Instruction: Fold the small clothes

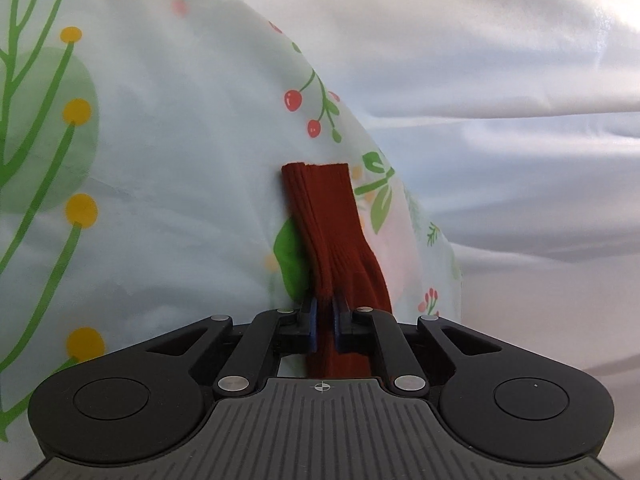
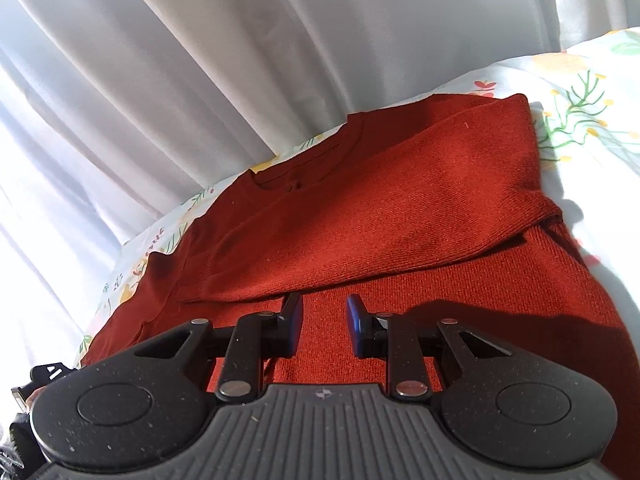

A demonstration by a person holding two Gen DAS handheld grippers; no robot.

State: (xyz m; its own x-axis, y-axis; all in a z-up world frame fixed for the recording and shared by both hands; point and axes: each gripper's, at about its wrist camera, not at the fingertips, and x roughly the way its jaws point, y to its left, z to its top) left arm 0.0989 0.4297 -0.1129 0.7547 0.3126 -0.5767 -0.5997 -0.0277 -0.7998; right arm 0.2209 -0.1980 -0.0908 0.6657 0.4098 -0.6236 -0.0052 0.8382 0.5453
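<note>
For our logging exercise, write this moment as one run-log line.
left gripper: shut on sleeve | right gripper: open above sweater | sheet: flowered

Pale, satiny white curtain (image 2: 168, 64) hanging in long soft folds across the back, brightest at the left where daylight comes through. In front of it, a white cloth-covered surface (image 1: 168, 152) printed with green sprigs, yellow dots and red berries, its edge running just beside the curtain (image 1: 500, 60). Strong sunlight across the print (image 2: 580, 120) at the right, with hard dark shadows close by.
</note>
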